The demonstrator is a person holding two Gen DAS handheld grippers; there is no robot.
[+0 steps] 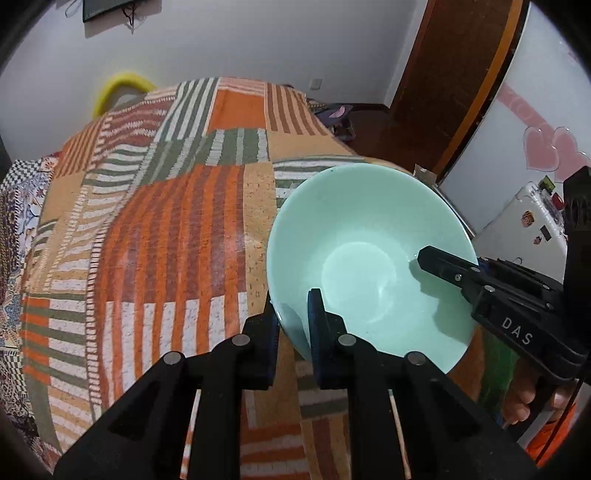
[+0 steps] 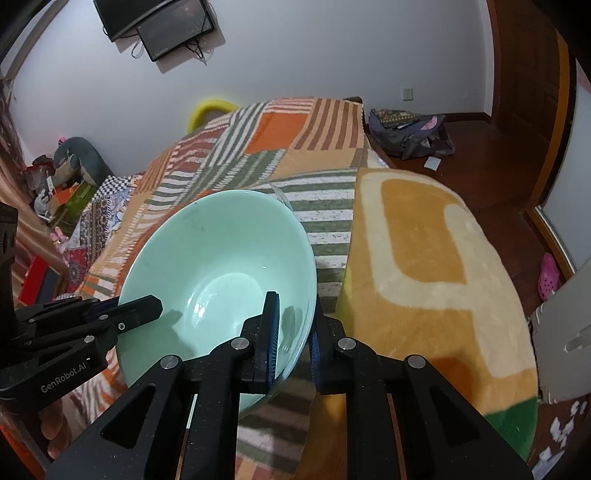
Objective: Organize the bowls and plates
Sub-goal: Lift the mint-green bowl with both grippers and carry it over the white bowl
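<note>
Item 1. Stuffed grey toy (image 2: 79, 158), in the clutter at the far left of the room, off the bed, beside a heap of boxes and cloth too small to make out.

Item 2. Wall-mounted screen (image 2: 159, 26), dark, high on the white wall beyond the bed's far edge.

Item 3. Yellow padded hoop (image 2: 207, 109), showing just past the far edge of the bed.

Item 4. Patchwork bedspread (image 1: 155, 229), striped in orange, green, brown and white, covering the bed that carries everything here.

Item 5. Left gripper (image 1: 293, 336), clamped on the wall of the bowl at its left side: one blue-padded finger (image 1: 317, 314) inside the bowl, the other outside against the wall.

Item 6. Mint-green bowl (image 1: 369, 258), deep and glossy, nothing inside it, held tilted over the near right part of the bed where the bedspread meets the blanket. Both grippers hold it at opposite sides of the rim. Whether its base touches the bedding cannot be told. A sliver of clear rim (image 2: 282, 197) shows just behind its far edge; what it belongs to cannot be told.

Item 7. Right gripper (image 2: 293, 332), closed on the bowl's right-hand wall, one finger inside and one outside.

Item 8. Plush blanket (image 2: 424, 266), mustard and cream with a green corner, on the bed's right side, overlapping the bedspread.

Item 9. Backpack (image 2: 410, 133), on the wooden floor off the bed's far right corner.

Item 10. Pink clog (image 2: 548, 275), on the floor at far right.
</note>
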